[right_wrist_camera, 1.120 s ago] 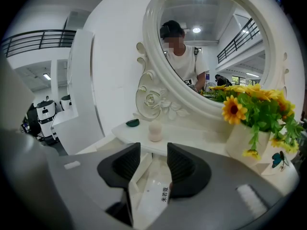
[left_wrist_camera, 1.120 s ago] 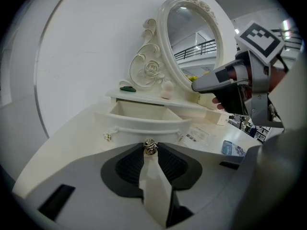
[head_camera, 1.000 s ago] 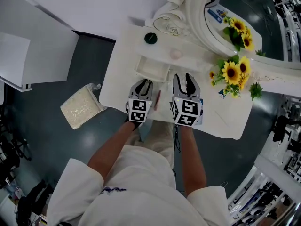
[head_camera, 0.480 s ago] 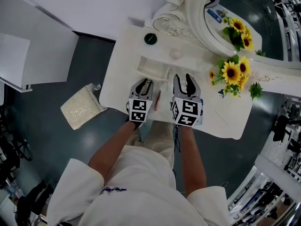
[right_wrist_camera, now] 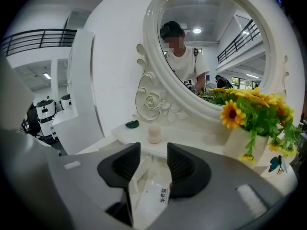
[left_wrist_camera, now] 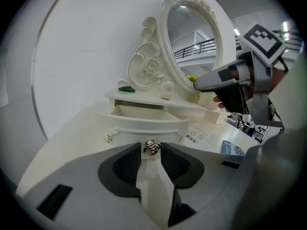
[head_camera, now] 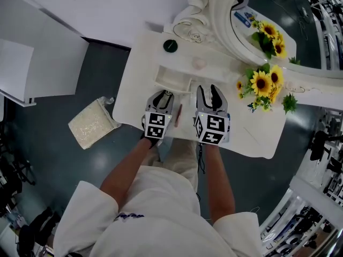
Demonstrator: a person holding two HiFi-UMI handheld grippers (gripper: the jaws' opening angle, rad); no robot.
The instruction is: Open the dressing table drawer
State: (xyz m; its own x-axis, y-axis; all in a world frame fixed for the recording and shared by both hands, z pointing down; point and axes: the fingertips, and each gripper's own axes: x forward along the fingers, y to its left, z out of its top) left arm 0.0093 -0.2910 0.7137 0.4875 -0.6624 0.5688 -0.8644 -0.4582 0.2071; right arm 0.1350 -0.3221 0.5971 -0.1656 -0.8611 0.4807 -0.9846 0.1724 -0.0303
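The white dressing table (head_camera: pixel 133 98) has its small drawer (head_camera: pixel 173 79) pulled out, its inside showing from above. In the left gripper view the drawer front (left_wrist_camera: pixel 139 121) curves just ahead, and its brass knob (left_wrist_camera: pixel 152 148) sits between the tips of my left gripper (left_wrist_camera: pixel 151 155). The jaws are opening, with a thin gap on each side of the knob. From the head view, my left gripper (head_camera: pixel 163 94) sits at the drawer's near edge. Beside it my right gripper (head_camera: pixel 210 89) hovers over the tabletop, open, with nothing between its pads (right_wrist_camera: pixel 128 164).
An oval mirror (head_camera: pixel 252 20) stands at the back, with a vase of sunflowers (head_camera: pixel 261 85) to the right. A green dish (head_camera: pixel 171 45) and a pink item (head_camera: pixel 199 63) sit on the raised shelf. A red pen (head_camera: pixel 179 114) lies between the grippers. A beige bag (head_camera: pixel 91 123) lies on the floor at left.
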